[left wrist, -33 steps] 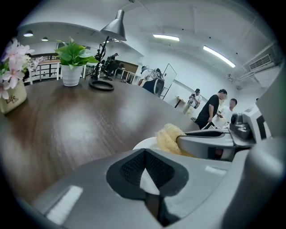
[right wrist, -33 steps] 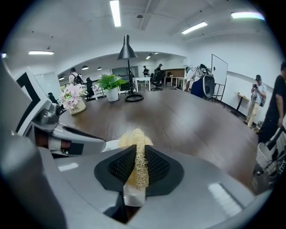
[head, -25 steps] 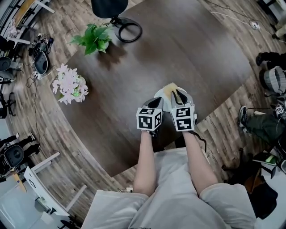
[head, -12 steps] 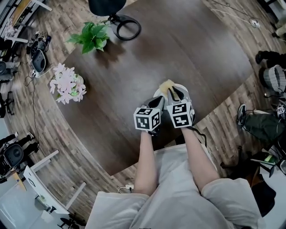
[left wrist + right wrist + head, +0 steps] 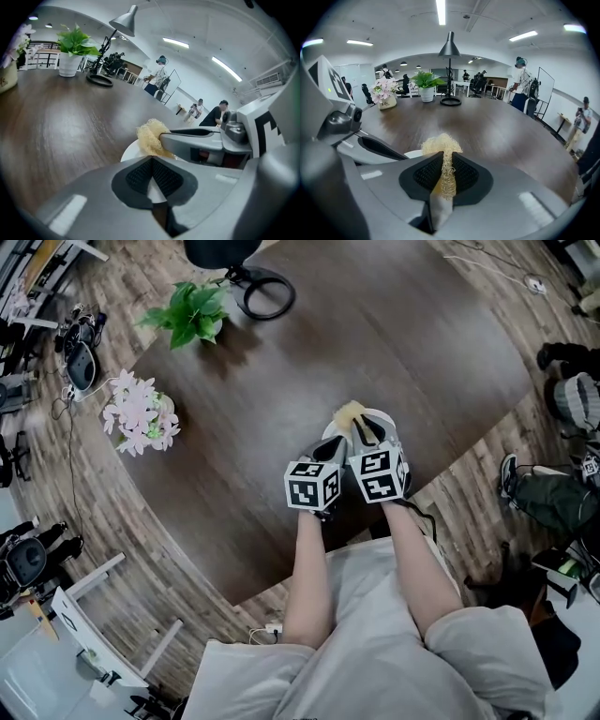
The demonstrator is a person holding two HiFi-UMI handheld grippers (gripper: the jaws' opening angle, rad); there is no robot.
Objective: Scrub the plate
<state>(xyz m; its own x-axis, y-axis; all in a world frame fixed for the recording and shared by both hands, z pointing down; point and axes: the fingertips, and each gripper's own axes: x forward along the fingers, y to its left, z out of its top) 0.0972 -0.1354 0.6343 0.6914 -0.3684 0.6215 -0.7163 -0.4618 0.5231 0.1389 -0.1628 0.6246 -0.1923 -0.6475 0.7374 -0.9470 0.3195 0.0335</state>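
One dark brown wooden table (image 5: pixel 422 352) carries one white round plate (image 5: pixel 382 418), one pale yellow fibrous scrubber (image 5: pixel 351 412), one leafy green plant in a white pot (image 5: pixel 192 317), one pot of pink-and-white flowers (image 5: pixel 139 413) and one black desk lamp (image 5: pixel 450 47). Two grey grippers: the left gripper (image 5: pixel 152 159) and the right gripper (image 5: pixel 443 161).

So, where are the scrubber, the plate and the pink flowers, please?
scrubber (image 5: pixel 440 143): right gripper view, the fluffy tuft above the jaws.
plate (image 5: pixel 130 153): left gripper view, its white rim.
pink flowers (image 5: pixel 141 413): head view, middle of the blossoms.
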